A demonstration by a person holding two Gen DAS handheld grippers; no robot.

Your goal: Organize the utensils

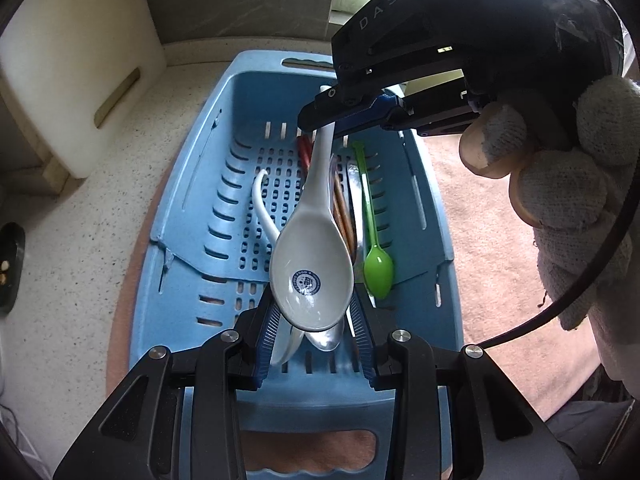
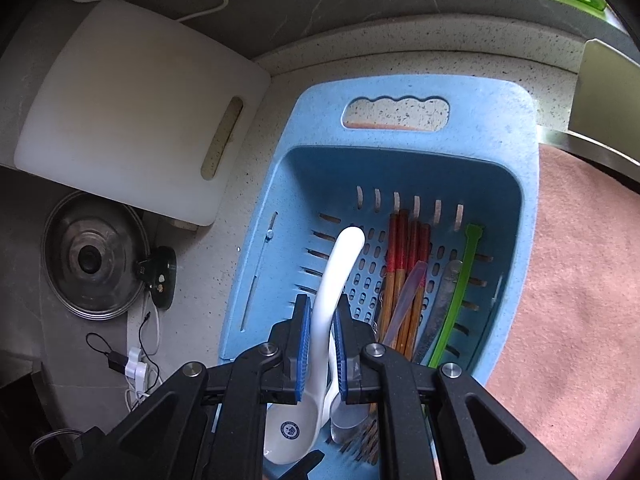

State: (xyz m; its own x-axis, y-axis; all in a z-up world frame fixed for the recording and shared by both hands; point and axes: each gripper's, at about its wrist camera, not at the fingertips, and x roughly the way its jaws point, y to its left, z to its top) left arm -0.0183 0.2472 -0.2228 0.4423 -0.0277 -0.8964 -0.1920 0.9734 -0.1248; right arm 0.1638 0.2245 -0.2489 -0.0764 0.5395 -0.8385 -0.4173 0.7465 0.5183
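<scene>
A white ceramic spoon [image 1: 312, 264] hangs over the blue slotted basket [image 1: 192, 208], held at both ends. My left gripper [image 1: 314, 308] is shut on its bowl, with a pad against each side. My right gripper [image 1: 324, 120], held by a gloved hand [image 1: 580, 168], is shut on the handle near its end. In the right wrist view the right gripper [image 2: 323, 304] pinches the white spoon's handle [image 2: 340, 264] above the basket [image 2: 500, 112]. Below lie a second white spoon [image 1: 260, 200], a metal spoon [image 1: 326, 338], a green spoon [image 1: 378, 272] and chopsticks [image 2: 400, 272].
A white cutting board [image 2: 132, 112] leans at the back left of the speckled counter. A glass pot lid [image 2: 92, 256] and cables [image 2: 136, 364] lie to the left. A pink mat [image 2: 580, 280] spreads under and right of the basket.
</scene>
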